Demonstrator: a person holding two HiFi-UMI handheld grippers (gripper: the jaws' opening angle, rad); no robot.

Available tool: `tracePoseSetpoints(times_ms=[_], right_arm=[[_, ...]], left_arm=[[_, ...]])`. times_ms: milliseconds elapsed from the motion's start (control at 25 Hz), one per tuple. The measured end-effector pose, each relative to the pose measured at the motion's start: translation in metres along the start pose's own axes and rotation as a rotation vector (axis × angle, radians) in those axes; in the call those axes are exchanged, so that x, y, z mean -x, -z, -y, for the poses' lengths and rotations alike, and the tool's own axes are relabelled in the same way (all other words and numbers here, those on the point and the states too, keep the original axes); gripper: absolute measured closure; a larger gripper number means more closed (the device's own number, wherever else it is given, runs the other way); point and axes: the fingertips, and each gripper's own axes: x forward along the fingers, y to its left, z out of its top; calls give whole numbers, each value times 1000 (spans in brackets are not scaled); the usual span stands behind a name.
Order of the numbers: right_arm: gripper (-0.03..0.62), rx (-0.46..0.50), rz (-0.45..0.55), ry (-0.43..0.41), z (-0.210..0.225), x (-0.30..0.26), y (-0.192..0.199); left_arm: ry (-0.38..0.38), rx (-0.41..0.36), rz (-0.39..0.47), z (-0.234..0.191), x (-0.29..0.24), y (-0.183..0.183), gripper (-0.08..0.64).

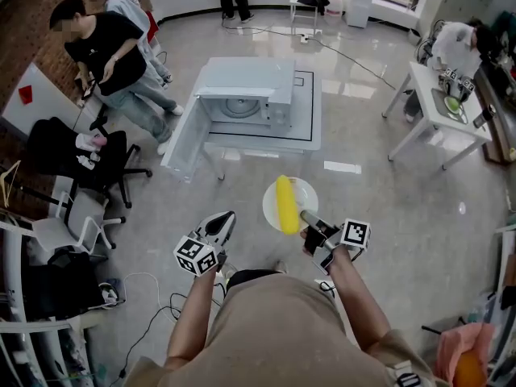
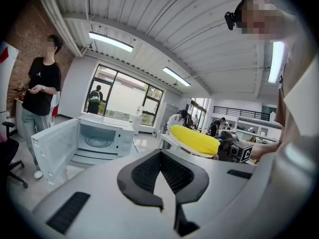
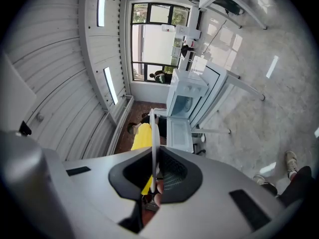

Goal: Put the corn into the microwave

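**A:** Which way does the corn (image 1: 285,205) lie?

**B:** Its long axis runs away from the person and toward the microwave (image 1: 258,83). The far end tips slightly to the left in the head view. It lies flat on a white plate (image 1: 305,190), and nothing else is on that plate.

**A:** Where is the plate?

**B:** It is held in the air above the floor, in front of the person and well short of the microwave's table (image 1: 310,119). The right gripper (image 1: 310,218) has the near rim pinched between its jaws, which are closed down to the thickness of the plate.

**A:** What is hard to make out?

**B:** In the right gripper view the plate is edge-on, a thin white line between the pads. The corn shows only as a yellow strip to the left of it, with its near end hidden behind the jaw. In the left gripper view the plate's near side is cut off by the gripper's own grey body.

**A:** And the left gripper (image 1: 226,220)?

**B:** Its jaws are together with nothing between them. It is low, left of the plate and clear of it.

**A:** What about the microwave?

**B:** Its door (image 1: 184,142) is swung wide to the left. The round turntable (image 1: 239,107) shows in the cavity. A person in a black shirt (image 1: 105,55) stands off to its left.
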Motion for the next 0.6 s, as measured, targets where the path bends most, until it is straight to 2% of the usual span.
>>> tracePoseSetpoints(times_ms=[360,600], right_arm=[[566,14,6,-16,-2,3,1],[566,0,2,4,0,-12,-3]], left_arm=[[6,6,-23,8,1,4,554],[-4,18,-35,-7,4,1,554]])
